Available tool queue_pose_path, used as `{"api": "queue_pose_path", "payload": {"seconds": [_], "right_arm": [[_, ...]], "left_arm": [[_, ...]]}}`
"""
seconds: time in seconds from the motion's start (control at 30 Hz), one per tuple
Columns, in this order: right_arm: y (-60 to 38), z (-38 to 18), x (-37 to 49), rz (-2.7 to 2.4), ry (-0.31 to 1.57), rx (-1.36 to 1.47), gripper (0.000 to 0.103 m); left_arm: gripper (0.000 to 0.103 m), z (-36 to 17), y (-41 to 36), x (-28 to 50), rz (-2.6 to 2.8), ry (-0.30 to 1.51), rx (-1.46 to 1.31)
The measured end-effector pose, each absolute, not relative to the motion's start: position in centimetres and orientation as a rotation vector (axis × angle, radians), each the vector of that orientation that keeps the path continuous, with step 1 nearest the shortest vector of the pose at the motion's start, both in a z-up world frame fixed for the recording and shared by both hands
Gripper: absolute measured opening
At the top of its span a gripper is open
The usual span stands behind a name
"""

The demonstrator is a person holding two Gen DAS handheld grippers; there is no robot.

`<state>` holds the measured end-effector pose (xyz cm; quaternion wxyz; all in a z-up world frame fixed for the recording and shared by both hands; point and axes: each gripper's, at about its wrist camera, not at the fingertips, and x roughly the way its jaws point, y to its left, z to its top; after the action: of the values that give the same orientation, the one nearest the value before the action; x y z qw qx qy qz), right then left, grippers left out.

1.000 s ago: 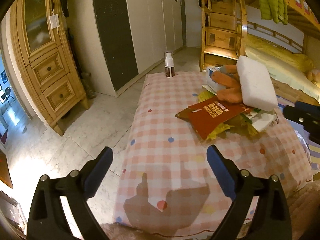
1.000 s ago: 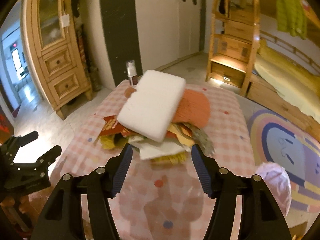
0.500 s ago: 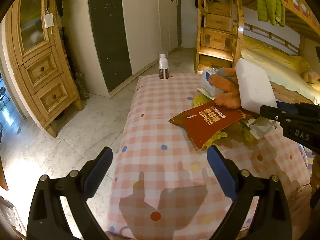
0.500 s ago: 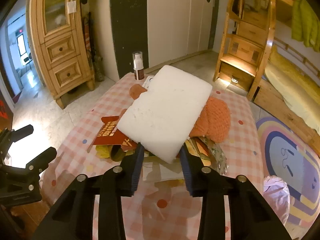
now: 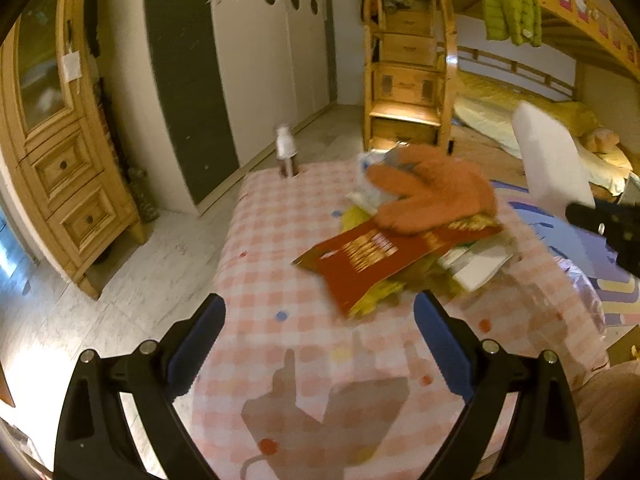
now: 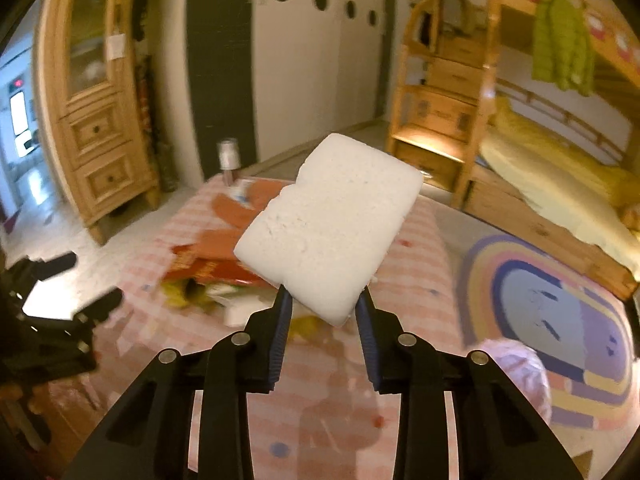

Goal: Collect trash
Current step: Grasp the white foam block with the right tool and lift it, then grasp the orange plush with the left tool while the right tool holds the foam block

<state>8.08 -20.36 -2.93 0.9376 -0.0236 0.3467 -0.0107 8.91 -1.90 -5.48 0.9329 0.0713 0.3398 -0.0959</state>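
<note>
A white foam block (image 6: 328,228) hangs in the air above the table, and my right gripper (image 6: 324,304) is shut on its near end. The left wrist view has the same foam block (image 5: 550,160) at the right, lifted off the pile. Under it lies a heap of trash on the pink checked tablecloth (image 5: 280,280): a red paper packet (image 5: 368,256), an orange knitted glove (image 5: 432,196), yellow wrappers and white paper. My left gripper (image 5: 318,344) is open over the near part of the table, with nothing between its fingers.
A small spray bottle (image 5: 286,154) stands at the table's far edge. A wooden cabinet (image 5: 60,160) is on the left, white wardrobes behind, a bunk bed with drawer steps (image 5: 404,80) on the right. A pink plastic bag (image 6: 516,372) sits beside the striped rug (image 6: 552,312).
My right gripper closed on the foam block and lifted it off the pile toward the right. The orange glove beneath is uncovered. My left gripper shifted slightly and stayed open.
</note>
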Motion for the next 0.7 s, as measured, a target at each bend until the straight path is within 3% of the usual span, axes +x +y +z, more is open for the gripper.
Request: {"api": "queue_pose_path", "payload": {"seconds": [0.27, 0.7], "right_arm": [[-24.2, -4.2, 8.3, -0.102, 0.729, -0.003, 0.033], [-27.7, -6.2, 10.5, -0.121, 0.753, 0.072, 0.034]], "left_arm": [[0.092, -4.1, -8.0, 10.8, -0.277, 0.652, 0.188], [0.057, -5.9, -14.8, 17.8, -0.332, 0.755, 0.205]]}}
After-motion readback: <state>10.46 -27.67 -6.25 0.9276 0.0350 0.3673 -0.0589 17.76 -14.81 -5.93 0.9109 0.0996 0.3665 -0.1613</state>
